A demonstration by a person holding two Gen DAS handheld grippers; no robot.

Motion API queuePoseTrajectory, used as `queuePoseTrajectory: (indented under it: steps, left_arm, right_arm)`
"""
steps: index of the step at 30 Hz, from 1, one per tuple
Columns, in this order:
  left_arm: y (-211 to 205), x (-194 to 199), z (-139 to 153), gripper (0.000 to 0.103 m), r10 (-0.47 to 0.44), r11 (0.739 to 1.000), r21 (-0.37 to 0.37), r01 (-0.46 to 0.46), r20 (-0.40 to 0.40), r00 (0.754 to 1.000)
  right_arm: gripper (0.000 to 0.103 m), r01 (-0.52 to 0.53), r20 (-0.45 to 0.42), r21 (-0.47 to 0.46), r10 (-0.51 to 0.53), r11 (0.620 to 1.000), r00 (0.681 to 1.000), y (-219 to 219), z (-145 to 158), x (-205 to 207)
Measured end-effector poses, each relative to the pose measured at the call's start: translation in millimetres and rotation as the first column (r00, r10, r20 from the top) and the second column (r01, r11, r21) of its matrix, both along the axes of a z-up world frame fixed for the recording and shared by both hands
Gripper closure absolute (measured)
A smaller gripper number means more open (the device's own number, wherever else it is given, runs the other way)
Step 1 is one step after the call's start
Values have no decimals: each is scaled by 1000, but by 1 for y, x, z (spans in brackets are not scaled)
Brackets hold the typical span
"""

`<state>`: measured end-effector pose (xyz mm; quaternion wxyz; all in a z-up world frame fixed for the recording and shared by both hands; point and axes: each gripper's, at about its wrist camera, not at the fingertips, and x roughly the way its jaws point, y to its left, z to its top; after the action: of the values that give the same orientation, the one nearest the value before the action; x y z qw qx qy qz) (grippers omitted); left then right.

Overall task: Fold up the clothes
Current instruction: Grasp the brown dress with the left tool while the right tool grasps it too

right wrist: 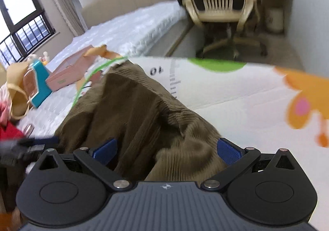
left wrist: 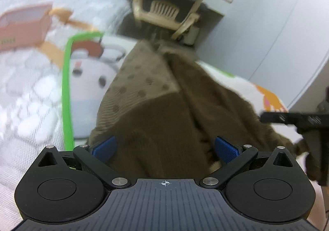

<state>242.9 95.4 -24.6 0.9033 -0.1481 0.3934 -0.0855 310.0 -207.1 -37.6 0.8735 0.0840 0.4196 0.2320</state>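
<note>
A brown corduroy garment (left wrist: 164, 120) lies bunched on a white cartoon-printed mat (left wrist: 86, 78), with a lighter polka-dot lining (left wrist: 144, 78) turned up at its far end. My left gripper (left wrist: 165, 147) is open, its blue pads (left wrist: 104, 146) spread wide over the near edge of the cloth. The right gripper's black body (left wrist: 298, 122) shows at the right edge of the left wrist view. In the right wrist view the same garment (right wrist: 135, 111) fills the middle, and my right gripper (right wrist: 166, 151) is open over a raised fold. The left gripper (right wrist: 30, 145) shows blurred at the left.
A beige office chair (right wrist: 218, 4) stands on the floor beyond the mat (right wrist: 236, 95). On the white mattress (right wrist: 131, 31) sit a pink box (right wrist: 67, 72) and a teal toy (right wrist: 41, 78). A red item (right wrist: 10, 130) lies at the left edge. A window (right wrist: 18, 17) is far left.
</note>
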Motion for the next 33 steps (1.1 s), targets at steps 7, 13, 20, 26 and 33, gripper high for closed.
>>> queuePoseTrajectory:
  steps: [7,13,20,26,33]
  left_arm:
    - [3,-2,-8,0,-52,999,-11,52,-20,998]
    - [10,-4,12,0,-113,994,6,113,51,992]
    - [12,-10,21,0,-139,990,38,135,111,984]
    - [-6,-7,8,0,-214,975,74,210,59,975]
    - [-56,-38,11,0,-448,893,70,444,60,892]
  right_arm:
    - [0,39,-20,88,-37,995,999,-5,-23,5]
    - [7,-32,72,32,29,999,997,-4,1,4]
    - [33,-115,109,-58,121,992,987,32,2,39]
    - [61,-165,88,-77,172,983,981,44,-12,13]
    - [62,-171,69,-170,184,971,980,-16,-3,-99]
